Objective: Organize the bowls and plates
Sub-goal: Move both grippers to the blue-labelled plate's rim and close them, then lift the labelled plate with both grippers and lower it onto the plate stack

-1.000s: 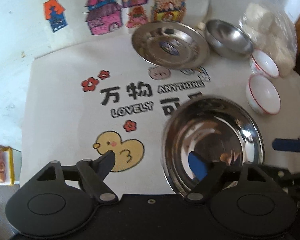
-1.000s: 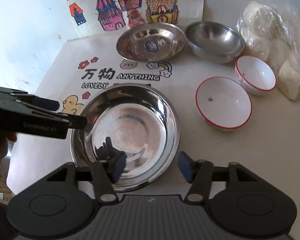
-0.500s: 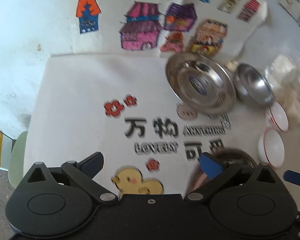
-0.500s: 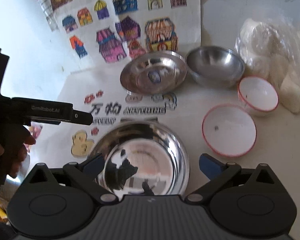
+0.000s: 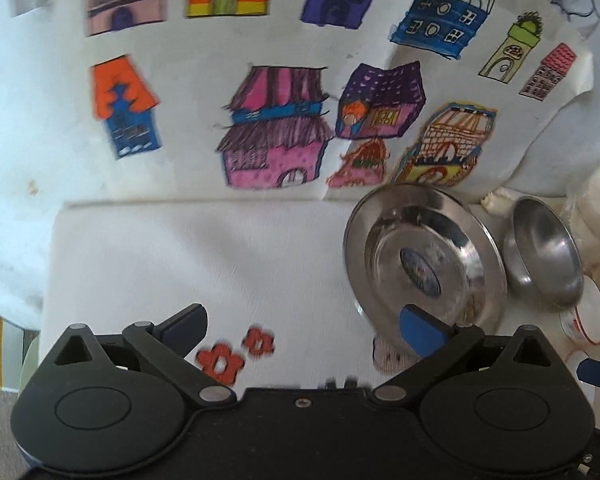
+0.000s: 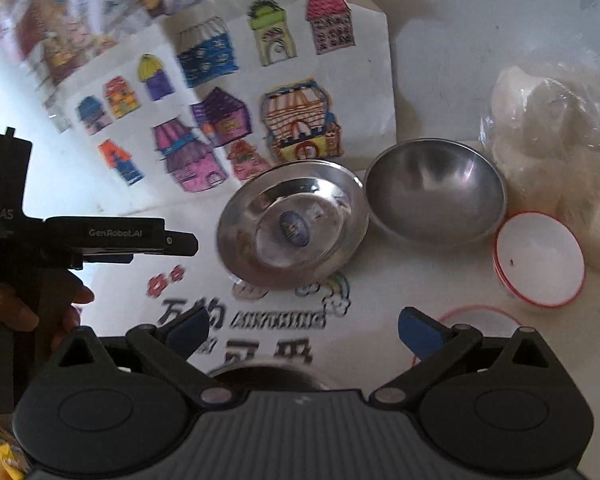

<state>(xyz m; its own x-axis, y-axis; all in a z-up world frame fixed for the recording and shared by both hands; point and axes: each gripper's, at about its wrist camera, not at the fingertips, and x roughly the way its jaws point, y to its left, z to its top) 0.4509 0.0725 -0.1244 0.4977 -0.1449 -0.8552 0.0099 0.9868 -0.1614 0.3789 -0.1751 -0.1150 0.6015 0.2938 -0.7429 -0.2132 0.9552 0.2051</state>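
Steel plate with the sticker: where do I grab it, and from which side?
Pinch the steel plate by its flat outer rim on the near edge, coming from the front. The far-right rim sits against the steel bowl, and the open right gripper already faces that near edge.

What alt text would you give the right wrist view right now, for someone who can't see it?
The open right gripper holds nothing, above a table with a steel plate, a steel bowl to its right and a red-rimmed white bowl further right. The left gripper shows at the left edge, with house drawings behind.
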